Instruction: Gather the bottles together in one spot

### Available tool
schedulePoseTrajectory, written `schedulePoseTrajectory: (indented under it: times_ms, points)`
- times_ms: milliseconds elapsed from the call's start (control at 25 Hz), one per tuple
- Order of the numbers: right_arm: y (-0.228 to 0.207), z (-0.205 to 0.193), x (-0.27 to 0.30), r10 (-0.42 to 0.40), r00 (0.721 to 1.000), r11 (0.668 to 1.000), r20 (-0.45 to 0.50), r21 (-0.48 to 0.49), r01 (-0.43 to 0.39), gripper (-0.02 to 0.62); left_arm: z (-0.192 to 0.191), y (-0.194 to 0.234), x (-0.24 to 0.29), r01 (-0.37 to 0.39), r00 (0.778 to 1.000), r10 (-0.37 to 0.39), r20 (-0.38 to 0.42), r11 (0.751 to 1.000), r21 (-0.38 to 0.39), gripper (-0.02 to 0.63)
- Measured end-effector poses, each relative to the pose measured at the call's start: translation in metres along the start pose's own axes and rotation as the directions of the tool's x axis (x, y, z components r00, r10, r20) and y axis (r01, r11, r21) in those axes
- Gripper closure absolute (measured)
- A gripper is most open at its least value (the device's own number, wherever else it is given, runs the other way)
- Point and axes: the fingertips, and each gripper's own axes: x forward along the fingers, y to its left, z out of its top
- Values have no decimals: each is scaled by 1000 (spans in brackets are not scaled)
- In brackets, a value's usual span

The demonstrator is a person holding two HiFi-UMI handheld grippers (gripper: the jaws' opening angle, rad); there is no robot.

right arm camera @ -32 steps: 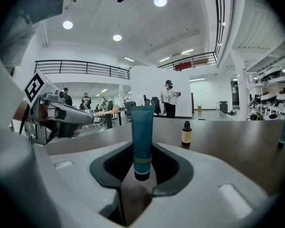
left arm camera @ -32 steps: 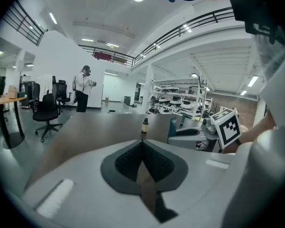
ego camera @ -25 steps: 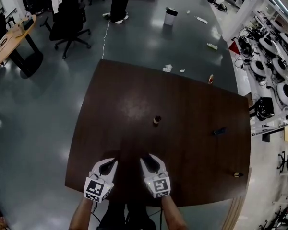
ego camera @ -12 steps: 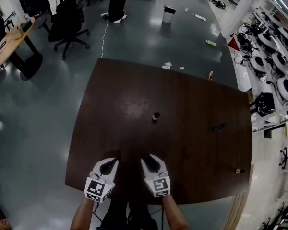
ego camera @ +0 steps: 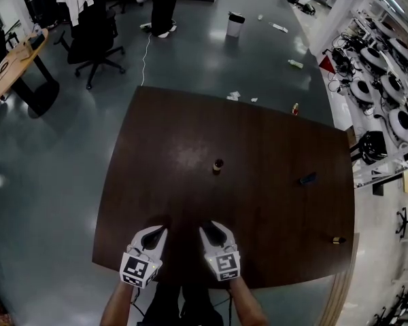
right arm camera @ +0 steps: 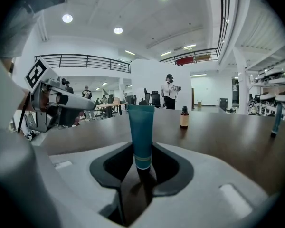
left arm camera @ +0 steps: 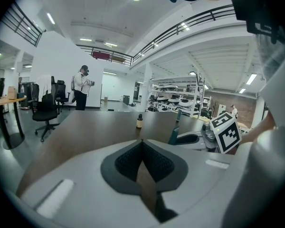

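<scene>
A teal tube stands upright on the dark table near its front edge, and my right gripper is shut on its lower end. In the left gripper view the tube shows at the right gripper's tips. My left gripper is shut with nothing in it, side by side with the right gripper in the head view. A small brown bottle stands mid-table, ahead of both grippers. A second teal tube stands far to the right.
A small object lies at the table's right edge, and a reddish can-like thing is at its far edge. Beyond the table are an office chair, a standing person, a bin and shelving.
Only the head camera has drifted slightly; both grippers and the objects stay where they were.
</scene>
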Motion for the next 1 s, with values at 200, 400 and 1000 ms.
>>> schedulePoseTrajectory:
  times_ms: [200,400,1000]
  points:
    - [0,2,-2,7,1000,1000,18,5,-7,476,-2,-2,-2,3,1000,-3,1,1000,2,605]
    - [-3,3,-7,-1,999,1000,45,9,1,410,-6,-6,-3,5,1000,-5,-3,1000,0,604]
    - [-9,47,-52,-45,994,993,95,114,34,473,31,-18,-1,51,998,-52,26,998,30,605]
